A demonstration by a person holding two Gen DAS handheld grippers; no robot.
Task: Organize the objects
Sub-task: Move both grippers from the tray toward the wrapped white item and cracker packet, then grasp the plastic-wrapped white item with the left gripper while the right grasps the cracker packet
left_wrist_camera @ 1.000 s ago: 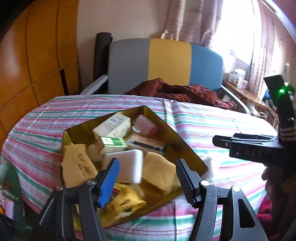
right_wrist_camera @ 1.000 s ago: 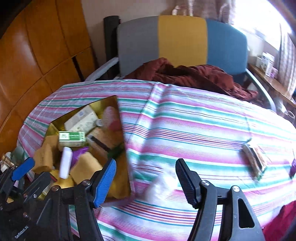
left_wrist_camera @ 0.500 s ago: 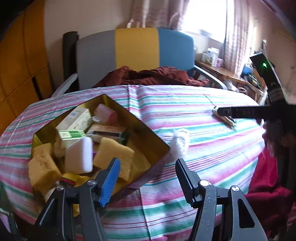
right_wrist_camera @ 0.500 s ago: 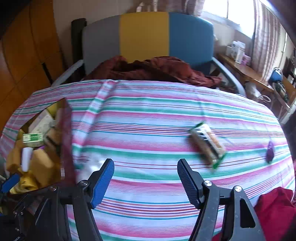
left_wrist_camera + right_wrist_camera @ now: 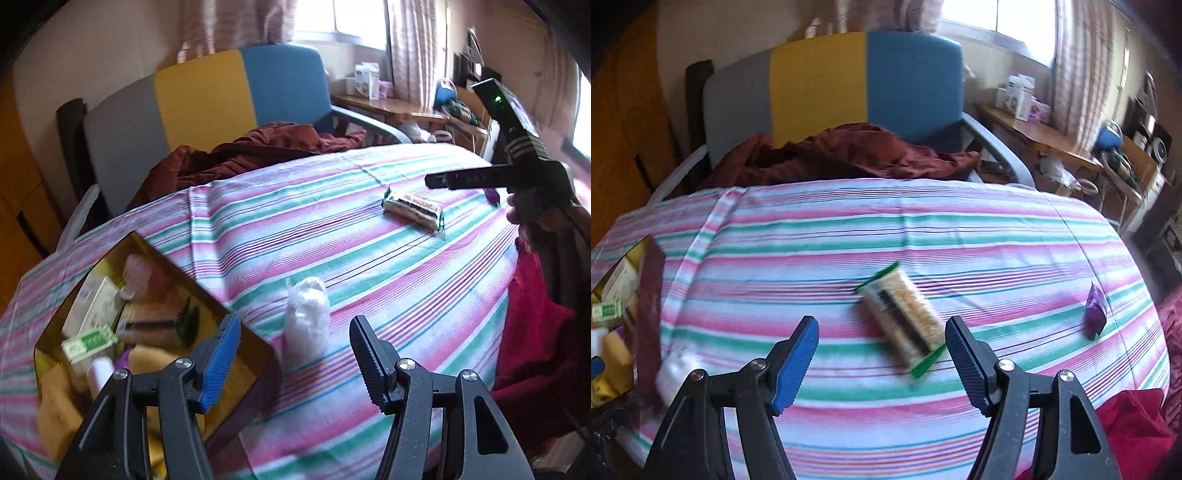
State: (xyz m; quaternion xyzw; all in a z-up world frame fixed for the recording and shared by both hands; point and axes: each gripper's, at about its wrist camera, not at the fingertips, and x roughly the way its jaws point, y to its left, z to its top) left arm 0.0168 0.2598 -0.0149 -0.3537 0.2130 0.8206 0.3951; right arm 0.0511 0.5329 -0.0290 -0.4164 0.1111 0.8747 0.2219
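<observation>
Lying just beyond the right tool (image 5: pixel 881 349), between its open jaws: snack packet (image 5: pixel 903 319).

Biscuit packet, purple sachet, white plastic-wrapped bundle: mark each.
biscuit packet (image 5: pixel 903 314), right wrist view, middle of wrapper
purple sachet (image 5: pixel 1096 309), right wrist view, its face
white bundle (image 5: pixel 307 317), left wrist view, its middle

Striped cloth tablecloth (image 5: pixel 886 229), glossy gold tin (image 5: pixel 255 349), crinkly plastic wrapper (image 5: pixel 905 314)

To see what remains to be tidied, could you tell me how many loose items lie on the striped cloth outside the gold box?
3: a white wrapped bundle beside the box, a green-edged snack pack mid-table, a purple packet far right. Others may be out of view.
</observation>
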